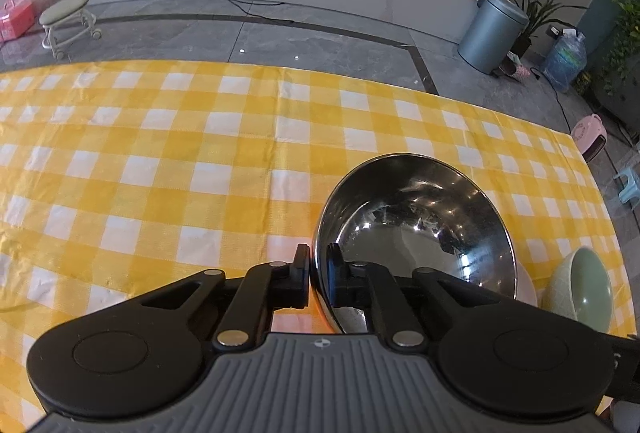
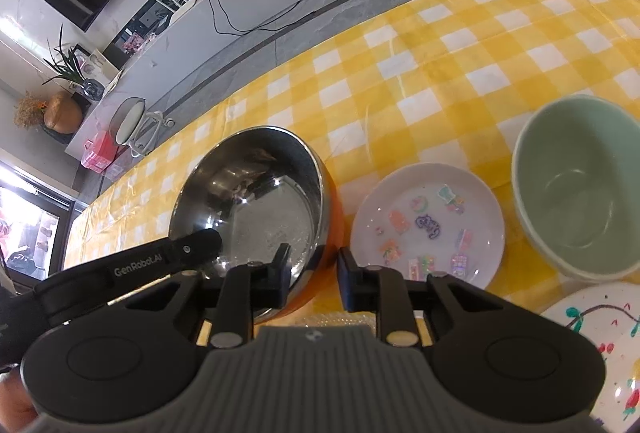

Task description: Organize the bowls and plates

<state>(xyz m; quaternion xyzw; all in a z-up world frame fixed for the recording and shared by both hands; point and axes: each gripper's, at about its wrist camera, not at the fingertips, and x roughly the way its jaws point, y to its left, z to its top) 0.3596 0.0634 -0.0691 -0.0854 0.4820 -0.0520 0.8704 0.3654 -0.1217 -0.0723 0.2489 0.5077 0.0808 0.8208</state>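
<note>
Steel bowl [image 1: 416, 229], shiny and empty, tilted up on the yellow-checked table [image 1: 160, 161], near edge lifted. Clamped at its near-left rim by the left claw [image 1: 318, 273], one finger outside the wall, the other inside, jaws drawn close on the metal. Seen from the right wrist as well: same steel bowl [image 2: 256, 209] left of centre, orange underside showing at its near right edge, the left claw's black arm reaching in over the rim from the left. Right claw [image 2: 314, 273] spread apart, holding nothing; left finger in front of the bowl's near-right wall, right finger just off the near-left edge of the small white plate [image 2: 428, 229]; contact with the bowl not clear enough to tell. Small plate flat on the table just right of the steel bowl, printed with little coloured cartoon figures. Green bowl [image 2: 576, 189] upright and empty, to the right of the small plate and just beside it. Larger painted plate [image 2: 600, 345], white with a green and red floral pattern, near right, partly cut off by the frame edge and by the claw body. From the left wrist, green bowl [image 1: 584, 289] at the right, beyond the steel bowl. Past the far table edge: grey tiled floor, low marble ledge, grey bin [image 1: 492, 33], small stool [image 1: 68, 17].
</note>
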